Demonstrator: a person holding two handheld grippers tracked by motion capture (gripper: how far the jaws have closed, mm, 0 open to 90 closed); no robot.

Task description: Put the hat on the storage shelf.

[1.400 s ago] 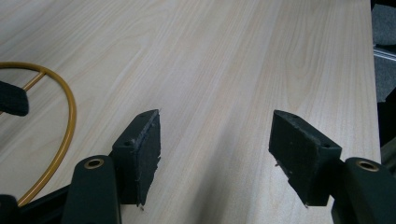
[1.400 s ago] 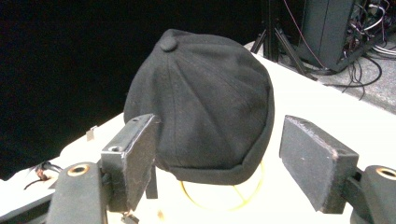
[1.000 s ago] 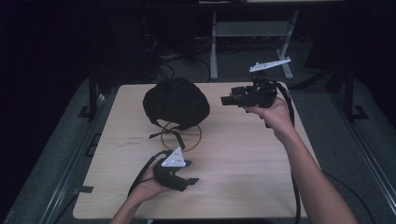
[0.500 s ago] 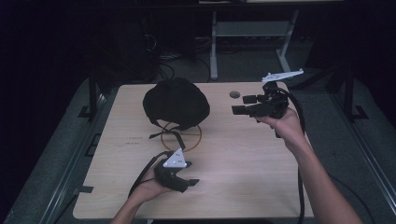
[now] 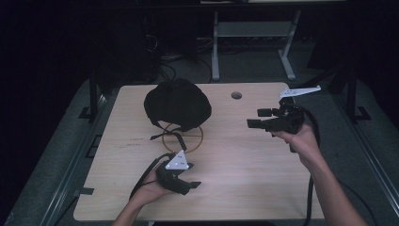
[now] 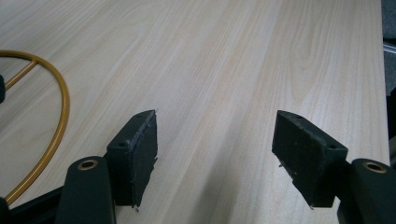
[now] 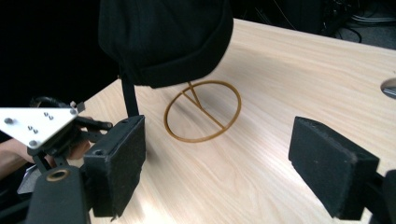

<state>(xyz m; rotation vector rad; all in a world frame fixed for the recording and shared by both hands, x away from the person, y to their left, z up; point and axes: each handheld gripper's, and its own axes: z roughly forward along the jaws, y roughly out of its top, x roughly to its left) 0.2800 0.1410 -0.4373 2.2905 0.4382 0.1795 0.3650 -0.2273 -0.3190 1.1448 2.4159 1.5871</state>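
A black cap (image 5: 177,103) sits on a gold wire stand whose ring base (image 5: 182,137) lies on the wooden table (image 5: 244,165). A black strap (image 5: 169,134) hangs from the cap over the ring. My left gripper (image 5: 190,186) rests low at the front centre, near the ring, open, with bare wood between its pads (image 6: 217,135). My right gripper (image 5: 255,117) hovers at the right of the table with its jaws pointing left at the cap (image 7: 163,37) and the ring (image 7: 203,112). Its jaws have just been opening and stand wide with nothing between them (image 7: 217,149).
A round cable hole (image 5: 236,95) sits near the table's far edge, right of the cap. A light metal desk frame (image 5: 216,47) and loose cables stand on the dark floor behind. Metal rails run along both sides of the table.
My right hand has drawn back to the right and lower, away from the cap, with its jaws a little wider. The left hand and the cap have stayed put.
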